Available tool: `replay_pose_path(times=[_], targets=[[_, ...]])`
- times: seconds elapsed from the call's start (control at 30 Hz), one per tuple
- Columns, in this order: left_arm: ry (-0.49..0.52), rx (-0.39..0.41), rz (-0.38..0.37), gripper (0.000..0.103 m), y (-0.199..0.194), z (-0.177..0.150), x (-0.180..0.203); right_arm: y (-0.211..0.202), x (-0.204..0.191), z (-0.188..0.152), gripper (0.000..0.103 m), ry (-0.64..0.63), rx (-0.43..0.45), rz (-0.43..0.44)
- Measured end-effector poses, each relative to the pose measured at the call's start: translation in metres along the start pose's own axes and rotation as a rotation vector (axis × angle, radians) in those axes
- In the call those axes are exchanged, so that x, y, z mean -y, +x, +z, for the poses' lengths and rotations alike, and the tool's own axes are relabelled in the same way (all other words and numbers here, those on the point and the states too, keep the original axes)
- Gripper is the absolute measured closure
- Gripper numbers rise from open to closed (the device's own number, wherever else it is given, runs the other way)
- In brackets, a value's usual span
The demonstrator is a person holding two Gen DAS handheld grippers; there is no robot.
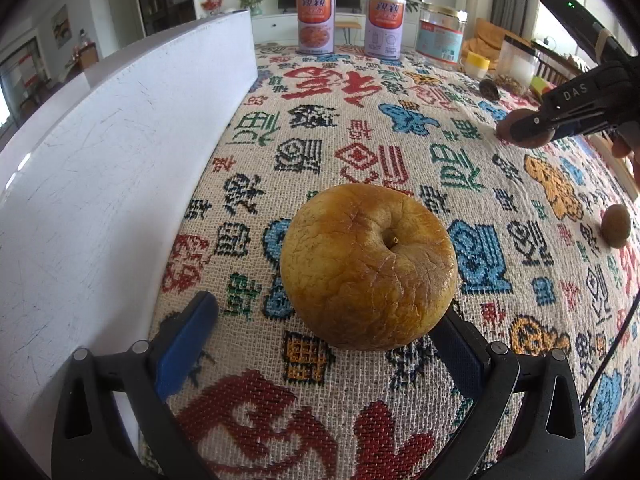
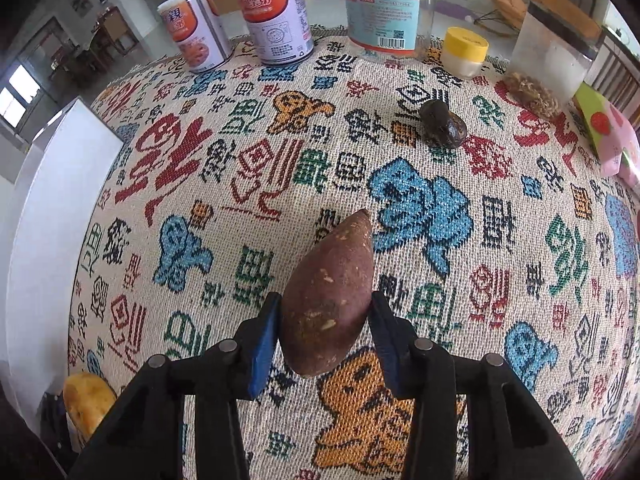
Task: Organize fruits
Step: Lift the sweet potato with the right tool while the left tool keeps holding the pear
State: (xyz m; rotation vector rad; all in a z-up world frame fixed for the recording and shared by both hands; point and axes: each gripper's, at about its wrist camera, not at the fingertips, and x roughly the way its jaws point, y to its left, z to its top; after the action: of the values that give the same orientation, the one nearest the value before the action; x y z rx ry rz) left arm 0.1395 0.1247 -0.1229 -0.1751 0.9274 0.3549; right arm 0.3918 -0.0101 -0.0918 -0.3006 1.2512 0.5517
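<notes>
A wrinkled yellow-brown pear (image 1: 368, 268) rests on the patterned tablecloth (image 1: 360, 120) between the fingers of my left gripper (image 1: 327, 308), which stands open; the left blue pad is well clear of the pear and the right finger is close beside it. The pear (image 2: 88, 404) also shows at the lower left of the right wrist view. My right gripper (image 2: 326, 300) is shut on a reddish-brown sweet potato (image 2: 328, 292), blue pads on both its sides, tip pointing away. From the left wrist view, the right gripper (image 1: 524, 132) is at the far right.
A white board (image 1: 100, 200) walls the table's left side. Two cans (image 2: 276, 12), a clear jar (image 2: 388, 4), a yellow-lidded pot (image 2: 464, 54) and a clear box (image 2: 556, 52) line the back. A dark wrinkled fruit (image 2: 442, 124) and a small brown fruit (image 1: 616, 226) lie on the cloth.
</notes>
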Motion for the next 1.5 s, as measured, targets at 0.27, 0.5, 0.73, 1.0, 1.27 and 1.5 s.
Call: replay_pose_path(times=[0.27, 0.5, 0.73, 1.0, 1.27, 1.5], targets=[[0.000, 0.000, 0.000, 0.000, 0.000, 0.000, 0.000, -0.043, -0.041, -0.138, 0.061, -0.243, -0.026, 0.005], [0.001, 0.000, 0.003, 0.000, 0.000, 0.000, 0.000, -0.047, -0.035, -0.218, 0.063, -0.135, 0.208, 0.004], [0.001, 0.001, 0.004, 0.000, 0.000, 0.000, 0.001, -0.040, -0.036, -0.231, 0.009, -0.061, 0.334, -0.155], [0.001, 0.001, 0.004, 0.000, 0.001, 0.000, 0.001, -0.036, -0.025, -0.227, 0.000, -0.012, 0.306, -0.110], [0.000, 0.001, 0.004, 0.000, 0.001, 0.000, 0.001, -0.036, -0.024, -0.227, 0.000, -0.006, 0.306, -0.102], [0.000, 0.001, 0.005, 0.000, 0.001, 0.000, 0.001, -0.036, -0.024, -0.227, 0.000, -0.006, 0.307, -0.102]])
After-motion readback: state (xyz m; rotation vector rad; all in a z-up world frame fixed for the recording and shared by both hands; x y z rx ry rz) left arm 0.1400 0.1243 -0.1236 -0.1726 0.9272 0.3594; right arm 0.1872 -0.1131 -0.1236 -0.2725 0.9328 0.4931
